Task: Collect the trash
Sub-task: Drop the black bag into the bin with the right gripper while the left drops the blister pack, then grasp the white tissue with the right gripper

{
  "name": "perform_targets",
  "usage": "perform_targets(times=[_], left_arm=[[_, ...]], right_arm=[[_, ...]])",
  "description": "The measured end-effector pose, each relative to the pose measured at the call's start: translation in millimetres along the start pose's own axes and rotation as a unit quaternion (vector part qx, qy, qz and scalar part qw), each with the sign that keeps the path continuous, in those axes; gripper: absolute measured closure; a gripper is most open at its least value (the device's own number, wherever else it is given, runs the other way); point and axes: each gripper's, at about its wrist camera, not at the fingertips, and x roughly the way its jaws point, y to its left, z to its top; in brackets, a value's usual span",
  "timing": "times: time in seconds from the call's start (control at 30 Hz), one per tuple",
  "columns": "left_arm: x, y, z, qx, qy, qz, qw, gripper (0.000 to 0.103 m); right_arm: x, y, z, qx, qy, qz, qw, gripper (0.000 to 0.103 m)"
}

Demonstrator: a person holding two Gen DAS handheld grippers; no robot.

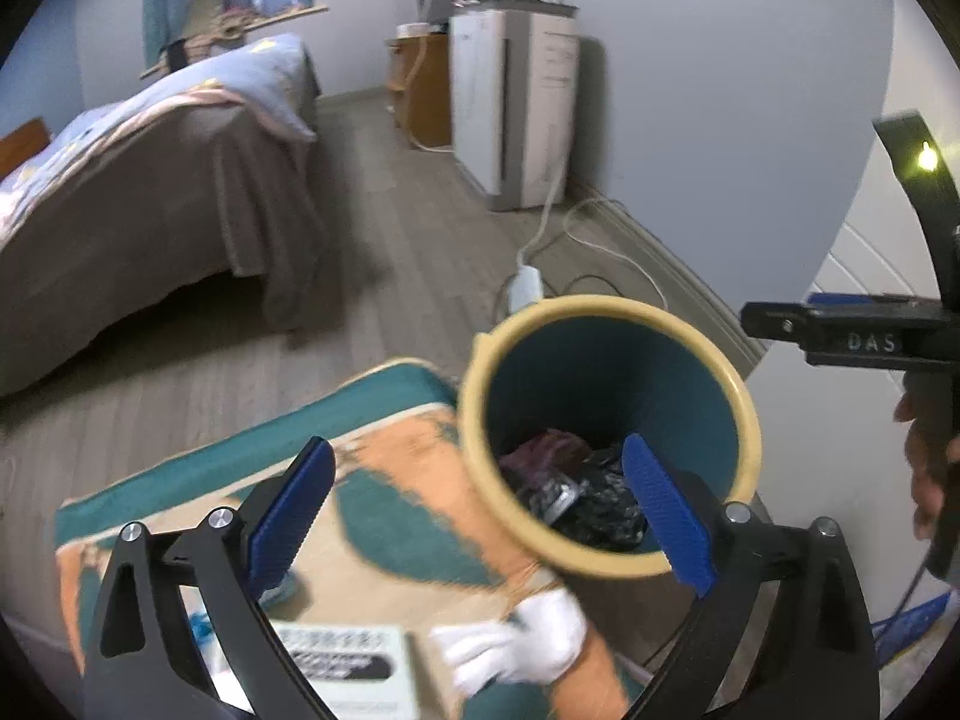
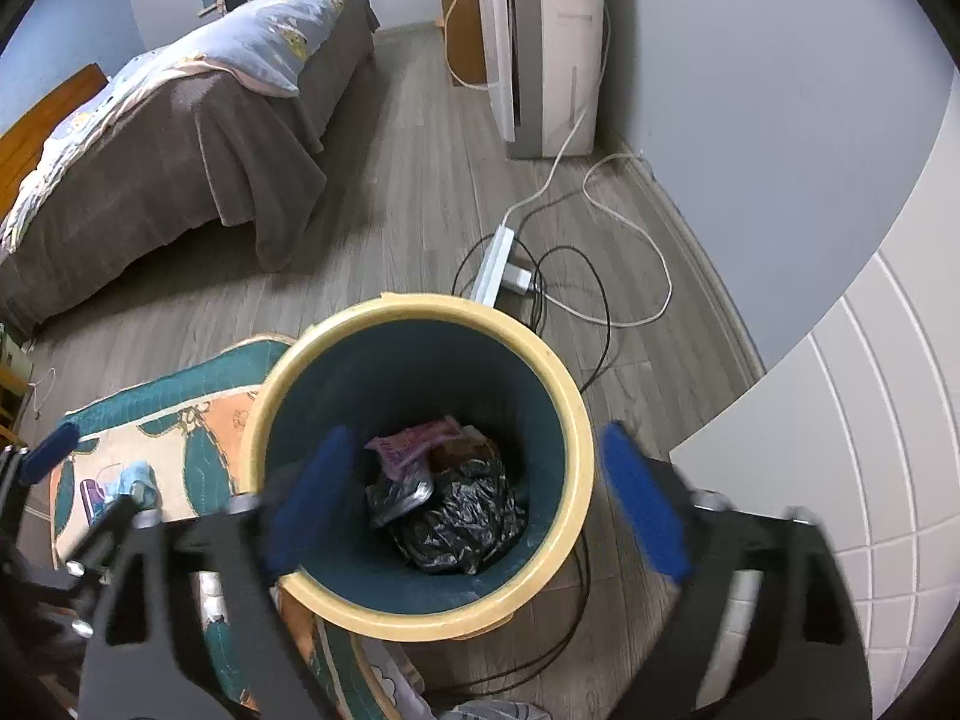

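The left claw [image 1: 480,510] points forward and down, its blue-padded fingers [image 1: 666,516] spread wide apart with nothing between them. Just below it on the rug [image 1: 384,480] lie a crumpled white tissue [image 1: 516,642] and, to the left of that, a printed paper box [image 1: 342,666]. Straight ahead and slightly right of this claw stands the trash bin [image 1: 606,354], teal inside with a cream rim; the right-hand finger overlaps the bin's near rim in the view, though whether it touches cannot be told.

The right claw [image 2: 474,498] hangs over the same trash bin [image 2: 420,606], tilted steeply down into its mouth, fingers [image 2: 642,498] blurred and held wide apart, empty. Directly beneath it, in the bottom of the bin, sit a crumpled black plastic bag [image 2: 462,522], a purple wrapper [image 2: 408,444] and a brownish scrap behind them.

Beyond the bin, a white power strip [image 2: 495,264] and looping cables lie on the wood floor [image 2: 384,192]. Farther ahead stands a white appliance [image 2: 540,42] against the wall, and far to the left a bed [image 2: 168,138] with a brown cover.
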Motion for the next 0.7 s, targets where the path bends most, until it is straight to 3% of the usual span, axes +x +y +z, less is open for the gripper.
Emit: perform_targets(times=[0.17,0.4,0.57,0.7], left_arm=[[-44,39,-3,-0.019,-0.015,0.035,0.9991,0.005],[-100,98,-31,-0.099,-0.026,0.059,0.9930,0.005],[-113,129,-55,-0.155,-0.017,0.071,0.9852,0.005],[-121,148,-70,-0.162,-0.018,0.094,0.9820,0.005]], right_arm=[[-14,21,-6,-0.016,-0.004,0.005,1.000,0.006],[-39,63,-21,-0.027,-0.011,0.021,0.999,0.006],[-45,94,-36,-0.044,-0.011,0.023,0.999,0.006],[-34,110,-57,-0.038,0.010,0.031,0.999,0.006]])
